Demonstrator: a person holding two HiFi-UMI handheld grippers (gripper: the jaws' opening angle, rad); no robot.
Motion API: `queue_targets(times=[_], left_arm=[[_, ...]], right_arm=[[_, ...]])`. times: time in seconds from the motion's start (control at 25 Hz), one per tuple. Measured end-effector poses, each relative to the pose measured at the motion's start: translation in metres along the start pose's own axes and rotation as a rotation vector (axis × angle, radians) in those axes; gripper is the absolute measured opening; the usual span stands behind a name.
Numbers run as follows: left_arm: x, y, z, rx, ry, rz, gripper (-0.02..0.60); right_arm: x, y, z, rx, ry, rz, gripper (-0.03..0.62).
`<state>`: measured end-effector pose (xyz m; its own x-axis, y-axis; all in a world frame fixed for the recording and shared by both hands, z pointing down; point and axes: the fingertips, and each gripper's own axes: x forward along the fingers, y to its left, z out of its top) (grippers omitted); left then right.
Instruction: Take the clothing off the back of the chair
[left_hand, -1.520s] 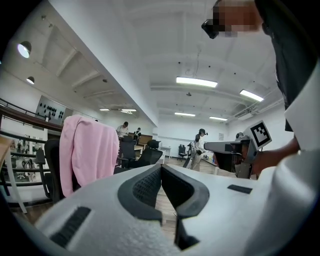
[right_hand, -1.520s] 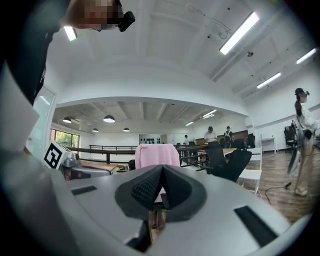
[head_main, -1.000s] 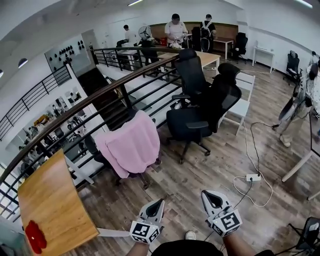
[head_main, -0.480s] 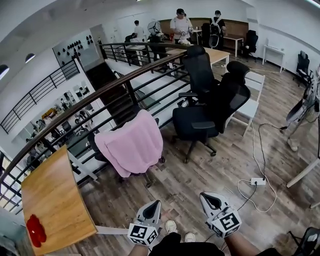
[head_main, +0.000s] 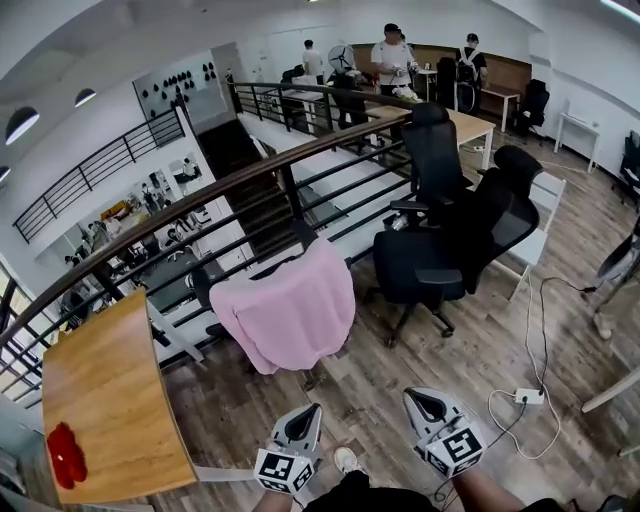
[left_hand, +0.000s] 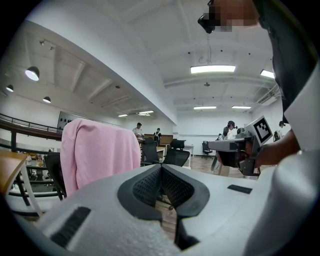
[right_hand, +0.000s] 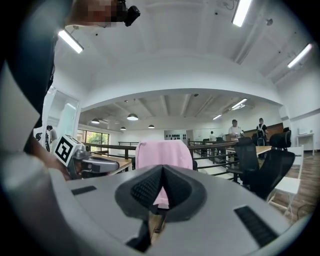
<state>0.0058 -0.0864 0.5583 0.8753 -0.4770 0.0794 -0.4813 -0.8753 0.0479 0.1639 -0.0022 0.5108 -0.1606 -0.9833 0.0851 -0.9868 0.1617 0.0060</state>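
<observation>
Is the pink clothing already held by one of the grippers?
No, the pink clothing hangs well apart from the left gripper and the right gripper, both empty.

Long ceiling lamps (left_hand: 212, 69) give bright, even light; shadows on the wooden floor (head_main: 420, 360) are soft. Every view bulges at the edges, bending the railing (head_main: 200, 195). The left gripper (left_hand: 161, 172), close to its lens, looks soft, and distant people (head_main: 398, 60) perhaps slightly blurred.
</observation>
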Motion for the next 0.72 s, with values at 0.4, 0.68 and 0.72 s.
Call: queue_targets(times=[0.4,0.68,0.72], left_arm=[[0.060,0.094,0.029,0.025,-0.030,0.034,0.015],[0.066,0.138,0.030,-0.004,-0.018,0.060,0.015],[0.066,0.141,0.030,-0.003,-0.016,0.060,0.015]], right_arm=[[0.131,-0.021,0.025,0.011,0.004,0.078,0.002],[0.183,-0.023,0.034,-0.017,0.026,0.110,0.003],[0.188,-0.024,0.035,-0.019,0.025,0.112,0.003]])
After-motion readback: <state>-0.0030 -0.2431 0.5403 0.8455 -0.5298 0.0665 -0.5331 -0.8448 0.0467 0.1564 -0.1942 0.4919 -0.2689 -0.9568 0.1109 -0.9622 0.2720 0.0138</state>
